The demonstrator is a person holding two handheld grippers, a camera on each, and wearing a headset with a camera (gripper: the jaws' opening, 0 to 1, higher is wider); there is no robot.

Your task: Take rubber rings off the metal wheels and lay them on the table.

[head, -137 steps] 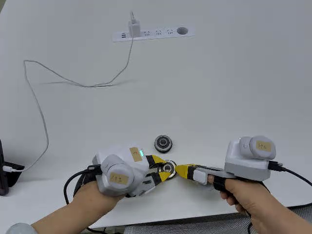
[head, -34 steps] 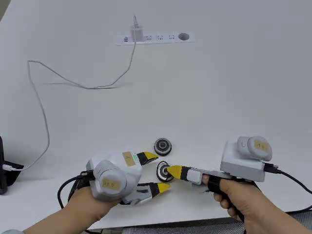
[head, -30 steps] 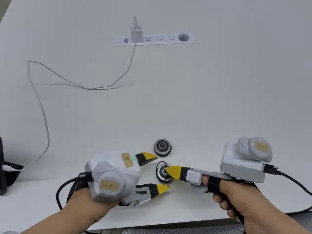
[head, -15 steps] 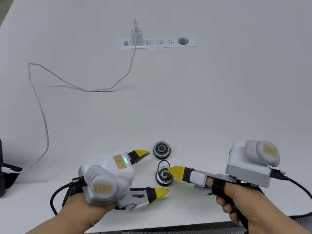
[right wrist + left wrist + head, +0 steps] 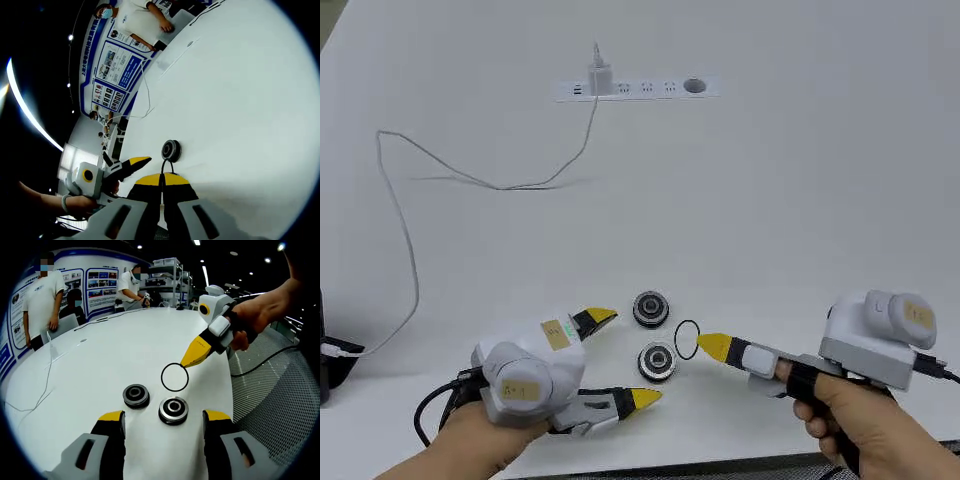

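Two metal wheels stand on the white table: the far wheel (image 5: 651,309) (image 5: 136,395) (image 5: 171,150) is dark around its rim, and the near wheel (image 5: 657,362) (image 5: 173,410) shows shiny metal. My right gripper (image 5: 702,344) (image 5: 186,362) (image 5: 161,177) is shut on a thin black rubber ring (image 5: 687,340) (image 5: 175,377), which hangs at its yellow tips just right of the near wheel, apart from it. My left gripper (image 5: 623,357) (image 5: 164,416) is open, its jaws wide on either side of the near wheel, touching nothing.
A white power strip (image 5: 636,88) with a plugged charger lies at the far side, and its cable (image 5: 410,250) loops down the left. A dark device (image 5: 328,350) sits at the left edge. The table's front edge (image 5: 720,462) runs just below the grippers.
The right gripper has drawn the ring clear of the near wheel and moved right. The left gripper, earlier closed on that wheel, has opened and backed off to the left.
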